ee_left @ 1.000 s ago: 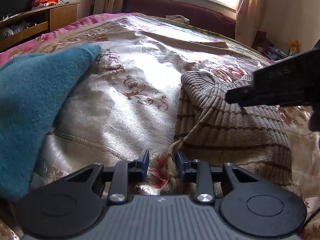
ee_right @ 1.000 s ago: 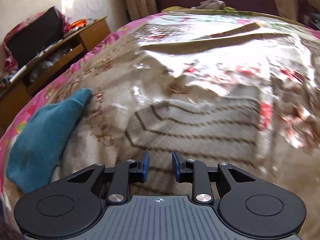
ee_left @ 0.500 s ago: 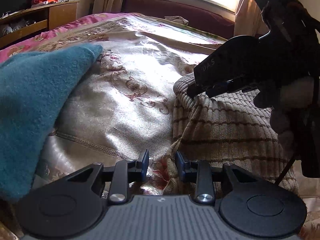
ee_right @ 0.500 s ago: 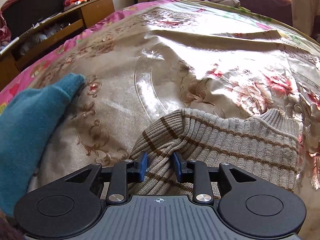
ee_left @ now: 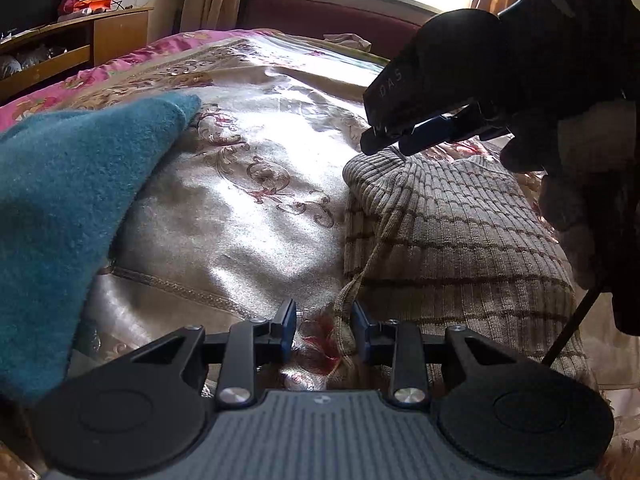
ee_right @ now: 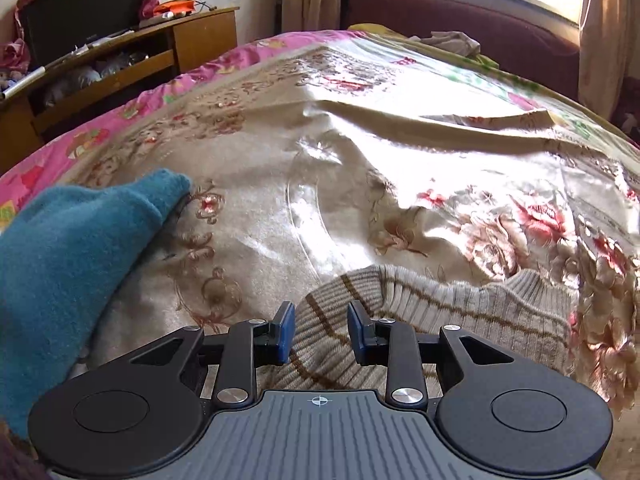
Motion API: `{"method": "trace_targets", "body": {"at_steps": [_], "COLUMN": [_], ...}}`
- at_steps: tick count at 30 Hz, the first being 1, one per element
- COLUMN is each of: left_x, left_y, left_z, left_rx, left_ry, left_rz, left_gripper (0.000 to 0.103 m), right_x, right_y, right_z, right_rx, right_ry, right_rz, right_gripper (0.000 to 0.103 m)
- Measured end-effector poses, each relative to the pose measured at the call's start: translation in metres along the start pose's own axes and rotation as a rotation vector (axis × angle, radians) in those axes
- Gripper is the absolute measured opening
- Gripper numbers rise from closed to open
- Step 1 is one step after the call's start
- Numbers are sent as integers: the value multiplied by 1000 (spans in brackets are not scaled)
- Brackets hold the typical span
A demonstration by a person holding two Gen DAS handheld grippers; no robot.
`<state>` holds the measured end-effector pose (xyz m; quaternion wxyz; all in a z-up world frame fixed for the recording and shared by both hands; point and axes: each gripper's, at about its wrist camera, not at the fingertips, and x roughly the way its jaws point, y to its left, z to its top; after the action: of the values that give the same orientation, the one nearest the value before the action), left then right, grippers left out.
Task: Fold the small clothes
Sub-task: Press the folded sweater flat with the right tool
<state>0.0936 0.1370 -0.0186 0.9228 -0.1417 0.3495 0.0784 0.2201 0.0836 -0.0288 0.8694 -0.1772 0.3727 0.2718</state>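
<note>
Left gripper [ee_left: 324, 330]: jaws apart, around near edge of beige ribbed brown-striped knit garment [ee_left: 448, 232] | right gripper [ee_right: 320, 330]: jaws apart, low over its far corner | garment lies on floral satin bedspread [ee_right: 360, 168] | teal fleece cloth [ee_right: 68, 256] lies well apart.

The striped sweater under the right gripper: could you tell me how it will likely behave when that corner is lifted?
The striped sweater is ribbed knit already bunched in soft folds, so it will probably droop and stretch. The satin bedspread looks glossy, so the rest may slide along. The right gripper straddles a thick fold, which should hold.
</note>
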Motion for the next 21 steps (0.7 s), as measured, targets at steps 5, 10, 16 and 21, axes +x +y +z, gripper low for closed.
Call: {"method": "trace_targets", "body": {"at_steps": [5, 10, 16, 21], "left_x": [0, 1, 1, 1], "left_y": [-2, 0, 0, -1], "left_z": [-1, 0, 0, -1], "left_rx": [10, 2, 7, 15], "left_ry": [1, 0, 1, 1], "left_rz": [1, -6, -14, 2], "left_gripper": [37, 37, 37, 37], "right_x": [23, 42, 39, 63], "right_y": [13, 9, -10, 8], "right_z": [-2, -2, 13, 6], "right_rx": [-53, -37, 125, 51], "right_ry": [100, 121, 61, 84], "right_rz": [38, -60, -66, -143], "right_gripper": [31, 14, 8, 9]}}
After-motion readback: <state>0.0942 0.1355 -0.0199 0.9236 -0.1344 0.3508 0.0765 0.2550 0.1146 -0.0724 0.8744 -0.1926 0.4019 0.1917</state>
